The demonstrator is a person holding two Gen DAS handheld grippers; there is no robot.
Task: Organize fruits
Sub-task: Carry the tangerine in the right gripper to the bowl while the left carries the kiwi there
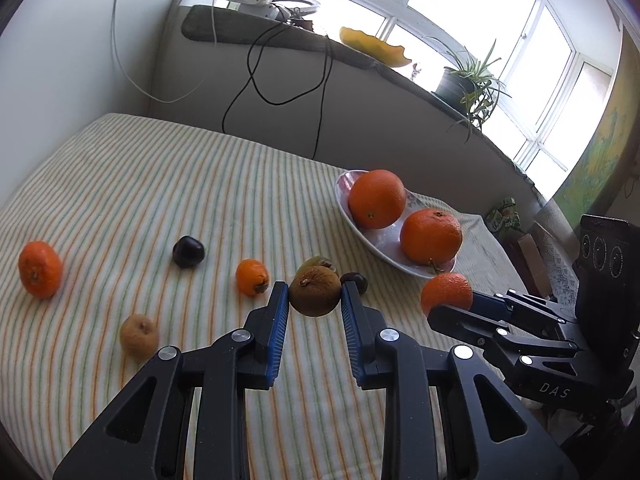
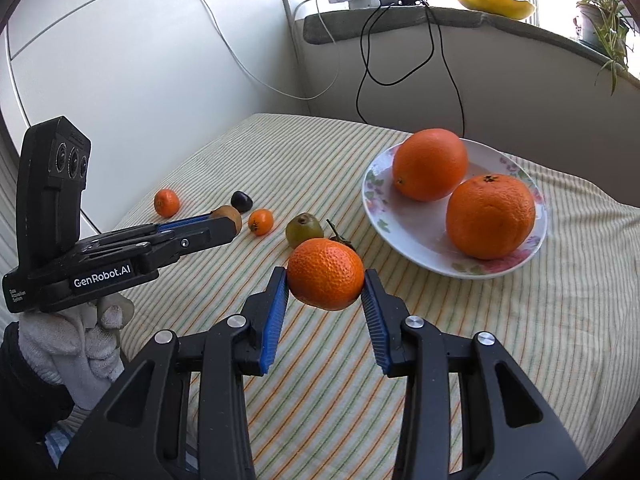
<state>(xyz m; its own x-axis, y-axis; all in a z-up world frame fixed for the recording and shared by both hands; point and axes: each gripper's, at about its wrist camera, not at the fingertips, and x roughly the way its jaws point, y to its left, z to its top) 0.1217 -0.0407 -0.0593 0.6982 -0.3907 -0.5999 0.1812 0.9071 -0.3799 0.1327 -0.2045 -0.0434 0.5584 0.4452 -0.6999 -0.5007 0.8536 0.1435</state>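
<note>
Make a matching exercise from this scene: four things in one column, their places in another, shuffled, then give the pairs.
Things
1. brown kiwi
2. small tangerine
3. two large oranges
4. dark plum

Places
A. on the flowered plate
B. loose on the striped cloth
C. between the pads of the left hand-held gripper
D. between the pads of the right hand-held gripper

Pairs: 1-C, 2-D, 3-A, 4-B
</note>
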